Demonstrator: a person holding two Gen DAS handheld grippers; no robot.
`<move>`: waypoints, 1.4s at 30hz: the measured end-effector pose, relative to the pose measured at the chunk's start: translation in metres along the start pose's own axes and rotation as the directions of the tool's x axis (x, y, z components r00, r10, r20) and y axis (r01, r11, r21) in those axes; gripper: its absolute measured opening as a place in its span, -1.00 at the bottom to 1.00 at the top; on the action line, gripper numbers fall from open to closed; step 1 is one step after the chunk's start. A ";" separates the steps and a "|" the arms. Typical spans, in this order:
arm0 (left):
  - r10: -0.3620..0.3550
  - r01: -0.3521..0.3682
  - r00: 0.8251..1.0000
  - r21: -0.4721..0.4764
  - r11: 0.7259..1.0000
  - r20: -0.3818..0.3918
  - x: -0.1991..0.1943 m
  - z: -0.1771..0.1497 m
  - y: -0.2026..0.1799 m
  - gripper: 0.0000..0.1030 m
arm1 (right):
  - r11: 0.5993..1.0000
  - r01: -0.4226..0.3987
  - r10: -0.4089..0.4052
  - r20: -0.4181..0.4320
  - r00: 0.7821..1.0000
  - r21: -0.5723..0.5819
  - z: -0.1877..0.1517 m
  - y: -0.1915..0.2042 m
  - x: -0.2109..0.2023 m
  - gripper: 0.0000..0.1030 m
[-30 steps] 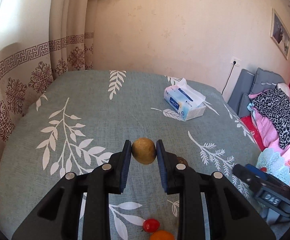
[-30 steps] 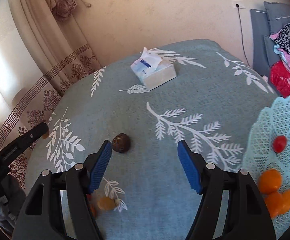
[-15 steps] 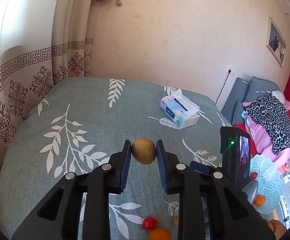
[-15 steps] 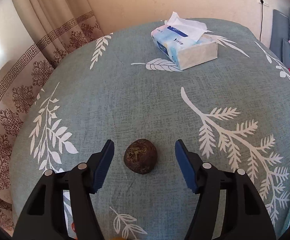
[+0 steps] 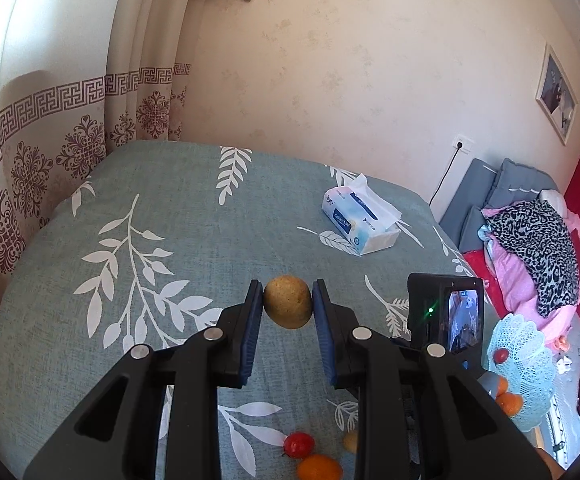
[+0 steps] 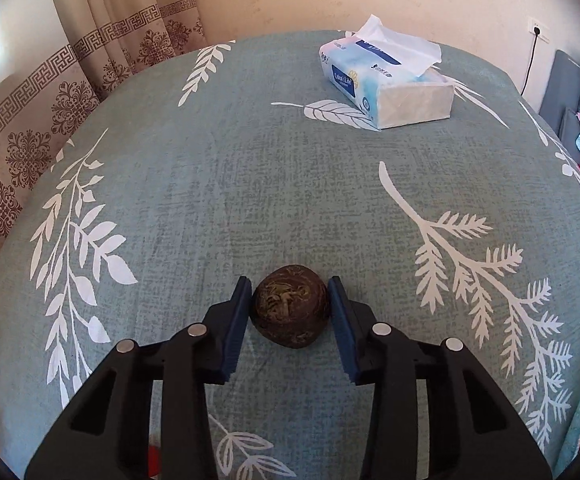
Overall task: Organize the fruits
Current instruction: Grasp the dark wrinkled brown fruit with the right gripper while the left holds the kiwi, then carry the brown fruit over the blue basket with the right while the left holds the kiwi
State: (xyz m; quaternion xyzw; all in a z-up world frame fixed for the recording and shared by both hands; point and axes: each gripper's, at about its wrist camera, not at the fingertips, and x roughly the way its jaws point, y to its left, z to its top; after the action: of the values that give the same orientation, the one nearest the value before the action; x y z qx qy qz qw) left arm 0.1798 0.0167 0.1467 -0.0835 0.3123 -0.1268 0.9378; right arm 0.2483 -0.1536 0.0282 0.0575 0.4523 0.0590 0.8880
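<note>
Since half a second ago our right gripper has narrowed its fingers around the dark brown fruit on the tablecloth; they now touch its sides or nearly, so we judge the lift can follow. Our left gripper stays clamped on the yellow-brown fruit, held above the cloth. Further off stands the white basket with fruits, their probable destination.
</note>
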 end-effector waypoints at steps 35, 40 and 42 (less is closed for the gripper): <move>-0.086 0.086 0.996 0.134 0.987 -0.009 -0.010 -0.020 -0.055 -0.50 | 0.954 0.089 -0.141 0.169 0.975 0.285 -0.072 -0.162 -0.159 -0.22; -0.092 0.093 0.996 0.165 0.982 -0.016 -0.010 -0.027 -0.068 -0.50 | 0.924 0.126 -0.191 0.148 0.970 0.362 -0.094 -0.196 -0.168 -0.22; -0.095 0.097 0.995 0.173 0.980 -0.019 -0.010 -0.029 -0.071 -0.50 | 0.913 0.135 -0.201 0.137 0.970 0.384 -0.101 -0.206 -0.170 -0.22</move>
State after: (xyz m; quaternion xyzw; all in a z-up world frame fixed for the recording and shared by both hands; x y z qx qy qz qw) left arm 0.1418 -0.0504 0.1461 -0.0156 0.3007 -0.1990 0.9326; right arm 0.0784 -0.3785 0.0725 0.1905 0.3793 -0.1098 0.8988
